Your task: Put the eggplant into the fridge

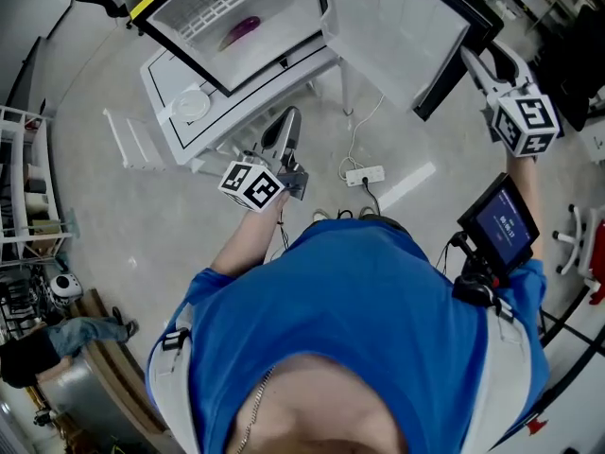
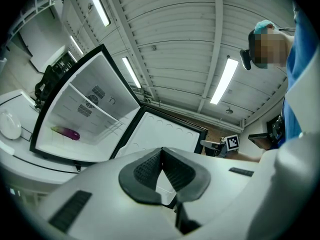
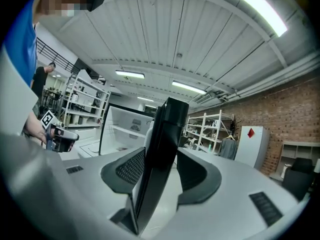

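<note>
Eggplant (image 1: 240, 30) inside the open fridge (image 1: 274, 8), far left; lies alone on the white interior. Grey floor (image 1: 123, 216) below.

Left gripper view: same eggplant (image 2: 65, 132) in there; left gripper (image 2: 161, 151) clenched, empty.

Right gripper view: right gripper (image 3: 162, 159) released, astride the fridge door (image 3: 167, 129) edge.

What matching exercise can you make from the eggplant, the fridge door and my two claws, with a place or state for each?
Column one:
1. eggplant
2. fridge door
3. left claw
4. right claw

Column two:
A. closed, nothing between the jaws
B. lying inside the fridge
C. swung open
D. open, with the door's edge between the jaws

Pairs: 1-B, 2-C, 3-A, 4-D
</note>
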`<act>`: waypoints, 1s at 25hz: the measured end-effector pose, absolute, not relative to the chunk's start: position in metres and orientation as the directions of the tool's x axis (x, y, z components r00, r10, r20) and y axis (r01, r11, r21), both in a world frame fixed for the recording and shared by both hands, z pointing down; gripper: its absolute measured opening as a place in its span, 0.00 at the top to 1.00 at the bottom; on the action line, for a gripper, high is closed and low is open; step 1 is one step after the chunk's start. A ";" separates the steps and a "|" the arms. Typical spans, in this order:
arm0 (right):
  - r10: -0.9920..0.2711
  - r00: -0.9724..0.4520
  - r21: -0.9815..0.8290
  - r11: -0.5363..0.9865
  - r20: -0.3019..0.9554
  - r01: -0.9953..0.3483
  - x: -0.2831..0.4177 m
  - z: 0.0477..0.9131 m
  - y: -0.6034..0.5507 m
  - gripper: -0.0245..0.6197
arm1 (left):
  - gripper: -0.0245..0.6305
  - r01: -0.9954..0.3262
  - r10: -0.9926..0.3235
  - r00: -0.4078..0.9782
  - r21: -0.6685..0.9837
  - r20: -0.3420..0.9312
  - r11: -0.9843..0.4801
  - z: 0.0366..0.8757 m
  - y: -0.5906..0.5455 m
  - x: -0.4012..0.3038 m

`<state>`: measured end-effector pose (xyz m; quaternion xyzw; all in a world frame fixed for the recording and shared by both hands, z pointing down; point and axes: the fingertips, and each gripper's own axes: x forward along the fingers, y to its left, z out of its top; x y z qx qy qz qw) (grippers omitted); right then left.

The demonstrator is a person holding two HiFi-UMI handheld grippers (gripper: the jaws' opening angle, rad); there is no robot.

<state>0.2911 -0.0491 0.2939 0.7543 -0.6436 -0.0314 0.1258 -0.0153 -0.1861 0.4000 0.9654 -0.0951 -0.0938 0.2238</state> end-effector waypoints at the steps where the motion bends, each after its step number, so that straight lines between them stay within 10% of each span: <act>1: -0.980 0.158 0.236 -0.127 0.120 -0.964 0.290 0.294 -0.050 0.65 | 0.95 -0.150 -0.233 0.963 0.450 -0.137 -0.881 0.400 -0.187 -0.015; 25: -0.964 -0.266 0.187 0.261 0.000 -0.947 0.162 0.280 -0.058 0.65 | 0.95 -0.297 -0.395 0.908 0.452 -0.140 -0.841 0.399 -0.190 -0.062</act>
